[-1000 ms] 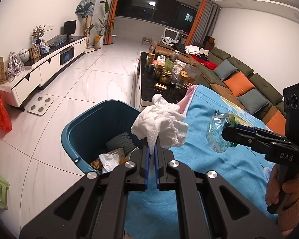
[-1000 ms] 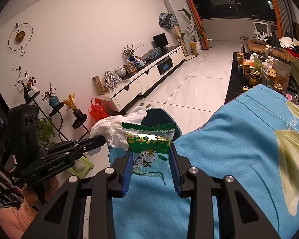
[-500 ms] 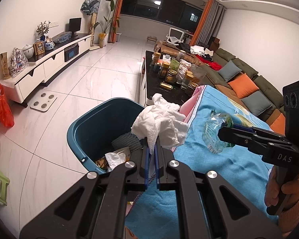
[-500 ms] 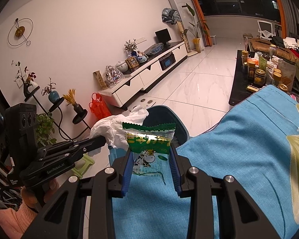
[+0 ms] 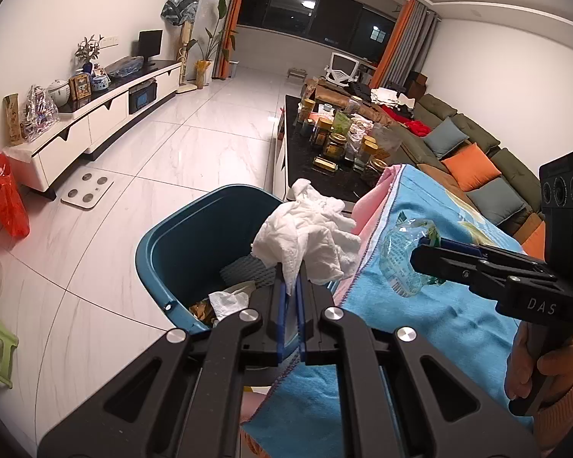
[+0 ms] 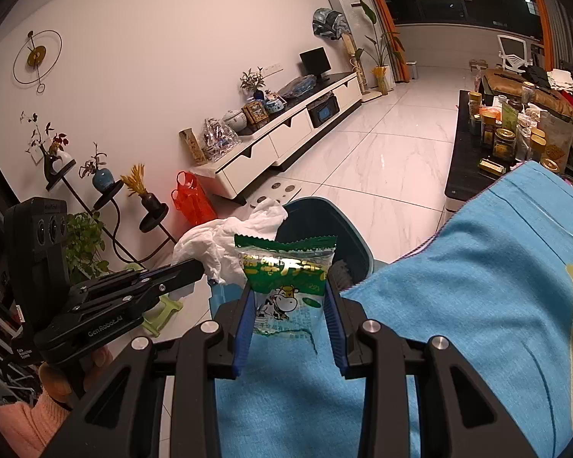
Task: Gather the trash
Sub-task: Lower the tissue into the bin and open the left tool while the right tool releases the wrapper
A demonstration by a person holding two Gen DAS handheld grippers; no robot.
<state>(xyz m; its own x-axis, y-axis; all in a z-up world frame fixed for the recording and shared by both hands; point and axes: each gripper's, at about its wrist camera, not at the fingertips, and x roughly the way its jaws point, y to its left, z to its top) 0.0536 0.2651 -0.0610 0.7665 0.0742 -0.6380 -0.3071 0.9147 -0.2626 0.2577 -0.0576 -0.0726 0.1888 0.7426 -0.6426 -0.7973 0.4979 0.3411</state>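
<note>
Left gripper (image 5: 291,267): my jaws are clenched tight on a crumpled white tissue (image 5: 305,236), which bunches up above the tips.
Tissue position: it hangs over the near right part of the teal bin (image 5: 179,244), close to the rim.
Right gripper (image 6: 291,286): my 2 blue pads grasp a green and white snack wrapper (image 6: 286,278) by its sides; a cartoon cow shows on the front.
Wrapper position: raised above the edge of the blue cloth (image 6: 477,305), just beside the bin and next to the tissue.
Bin contents: a white paper scrap (image 5: 229,299), something brown and crinkled, and a grey ribbed piece that I cannot identify from here.
Bin location: on the pale tiled floor (image 5: 172,160), against the hanging edge of the blue cloth.
Hands: in each view, 1 hand (image 5: 531,366) in a peach sleeve grips the other gripper's handle.
Background: a dark coffee table (image 5: 313,168) crowded with jars stands beyond the bin.
</note>
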